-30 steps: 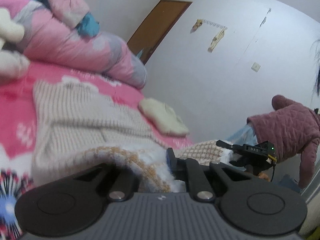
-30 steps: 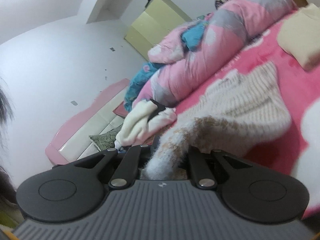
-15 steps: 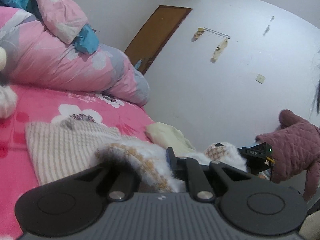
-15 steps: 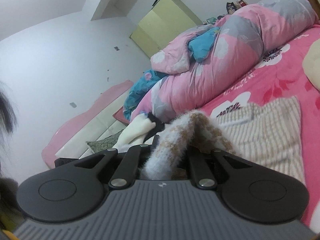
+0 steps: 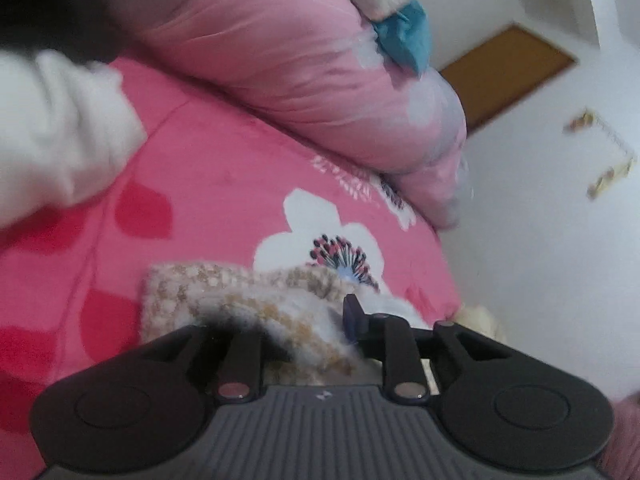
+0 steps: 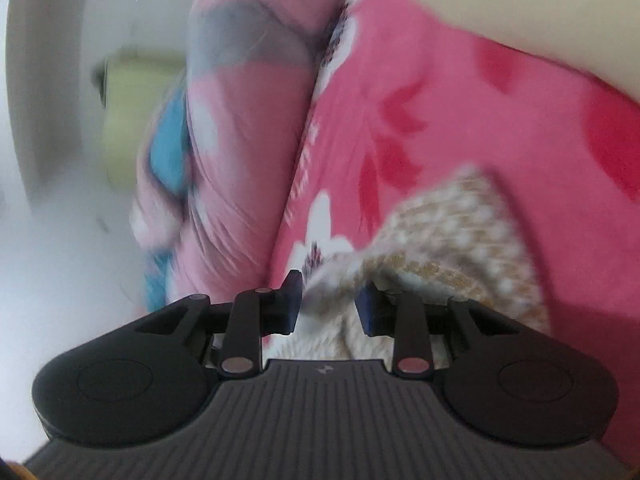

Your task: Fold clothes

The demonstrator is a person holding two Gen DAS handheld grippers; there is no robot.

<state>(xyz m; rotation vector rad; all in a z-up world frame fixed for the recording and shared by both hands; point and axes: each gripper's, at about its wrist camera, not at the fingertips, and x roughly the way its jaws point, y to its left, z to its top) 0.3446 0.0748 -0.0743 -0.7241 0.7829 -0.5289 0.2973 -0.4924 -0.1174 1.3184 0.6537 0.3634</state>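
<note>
Sweater (image 5: 224, 292): one, on bedsheet (image 5: 208, 184) | left claw (image 5: 296, 320), right claw (image 6: 330, 300): just opening, knit apparently loose between.

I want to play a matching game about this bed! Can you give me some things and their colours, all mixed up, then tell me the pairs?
Things:
1. sweater
2. sheet
3. door
4. wardrobe

Colours:
A. brown
B. pale yellow-green
C. pink with white flowers
D. beige and white knit

Pairs: 1-D, 2-C, 3-A, 4-B
</note>
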